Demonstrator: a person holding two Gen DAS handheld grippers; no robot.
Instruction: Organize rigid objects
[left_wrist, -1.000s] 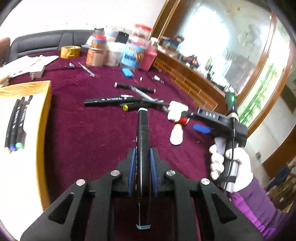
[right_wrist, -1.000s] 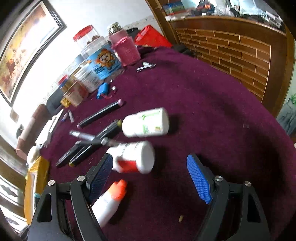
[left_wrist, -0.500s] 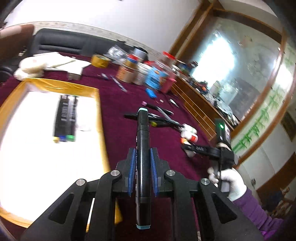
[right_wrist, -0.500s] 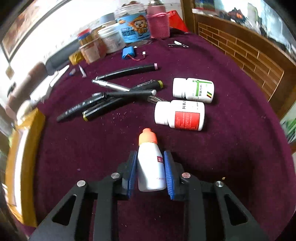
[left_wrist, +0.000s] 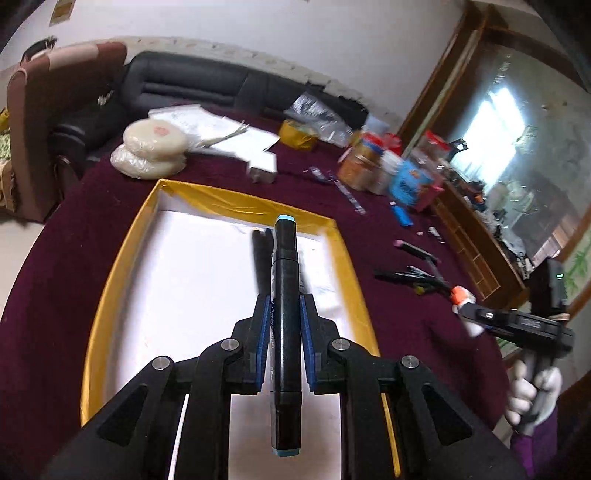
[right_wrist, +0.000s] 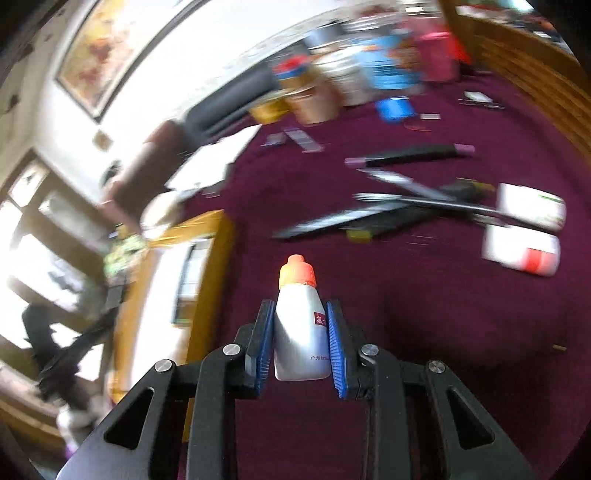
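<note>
Black marker (left_wrist: 284, 314) with pale blue end caps, clamped mid-barrel between the blue pads of the left gripper (left_wrist: 283, 325), barrel running straight ahead toward 12 o'clock, front cap over the far part of the yellow-rimmed tray (left_wrist: 110, 288). Tray has a white floor; dark markers (left_wrist: 260, 254) already lie on it just left of the held barrel, roughly parallel, partly hidden and blurred. Judgement: step in hand is setting this marker down in the tray beside the others. To do it well: keep the barrel level and parallel to the row, lower until it sits flat on the white floor, then release, so it does not roll or cross its neighbours; keep the front cap short of the far rim at 12 o'clock. Right gripper (right_wrist: 300, 343) is closed on a small white bottle (right_wrist: 300, 332) with an orange cap, cap pointing to 12 o'clock, held above the maroon tablecloth (right_wrist: 443, 314); tray edge lies at its 9 to 10 o'clock. Loose markers (right_wrist: 369, 218) and two white pill bottles (right_wrist: 524, 229) wait on the cloth at 1 to 2 o'clock. Right view is motion-blurred; heights above the cloth cannot be told.
</note>
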